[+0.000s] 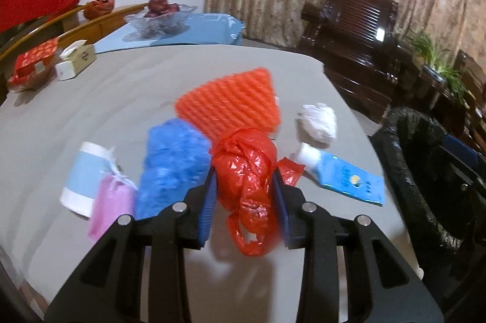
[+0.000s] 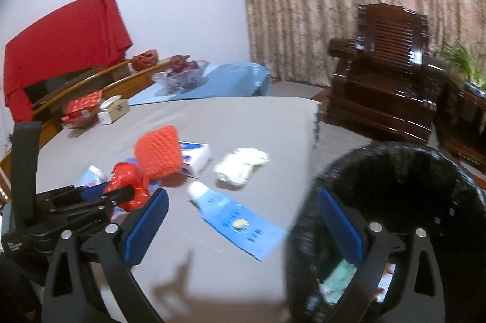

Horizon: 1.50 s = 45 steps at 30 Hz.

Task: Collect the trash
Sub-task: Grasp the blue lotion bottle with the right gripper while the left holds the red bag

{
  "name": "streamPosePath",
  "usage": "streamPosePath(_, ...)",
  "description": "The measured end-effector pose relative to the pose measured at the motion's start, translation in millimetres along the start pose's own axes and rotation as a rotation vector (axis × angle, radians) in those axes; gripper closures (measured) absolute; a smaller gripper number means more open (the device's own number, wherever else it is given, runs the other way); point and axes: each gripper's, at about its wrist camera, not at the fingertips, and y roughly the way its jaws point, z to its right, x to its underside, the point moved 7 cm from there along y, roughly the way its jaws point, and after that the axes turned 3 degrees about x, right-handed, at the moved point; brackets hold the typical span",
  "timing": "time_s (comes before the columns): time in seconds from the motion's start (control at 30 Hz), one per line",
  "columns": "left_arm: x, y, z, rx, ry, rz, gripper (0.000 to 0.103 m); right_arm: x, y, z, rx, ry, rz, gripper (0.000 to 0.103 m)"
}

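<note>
Pinching red plastic bag (image 1: 246,171) in left tongs (image 1: 244,186) above table (image 1: 91,98); right tongs (image 2: 243,219) agape, empty.

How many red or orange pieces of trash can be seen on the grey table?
2. The red plastic bag is clamped in the left hand-held gripper; the orange foam net lies just behind it on the grey table. More may be hidden under the pile.
</note>
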Motion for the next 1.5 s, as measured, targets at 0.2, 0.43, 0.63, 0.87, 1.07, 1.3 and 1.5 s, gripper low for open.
streamPosePath(0.2, -7, -3, -19, -0.019, -0.016, 0.014, 0.070, 5, 46, -32, -0.058, -0.018, -0.077, 0.012)
streamPosePath(0.43, -8, -1, -27, -0.010, -0.029, 0.013, 0.070, 17, 97, -41, -0.034, -0.046, -0.177, 0.018)
streamPosePath(0.63, -8, 3, -30, 0.000, -0.043, 0.008, 0.070, 23, 121, -44, -0.044, -0.061, -0.245, 0.023)
streamPosePath(0.87, -10, 4, -34, -0.005, -0.049, 0.006, 0.070, 32, 131, -44, -0.116, -0.053, -0.321, 0.051)
streamPosePath(1.07, -10, -2, -33, -0.011, -0.045, 0.011, 0.069, 37, 116, -57, -0.210, -0.087, -0.314, 0.054)
streamPosePath(1.3, -4, -9, -33, -0.011, -0.045, 0.004, 0.069, 44, 93, -60, -0.236, -0.082, -0.322, 0.068)
streamPosePath(1.5, -4, -14, -24, 0.007, -0.033, 0.008, 0.069, 37, 88, -58, -0.228, -0.033, -0.323, 0.075)
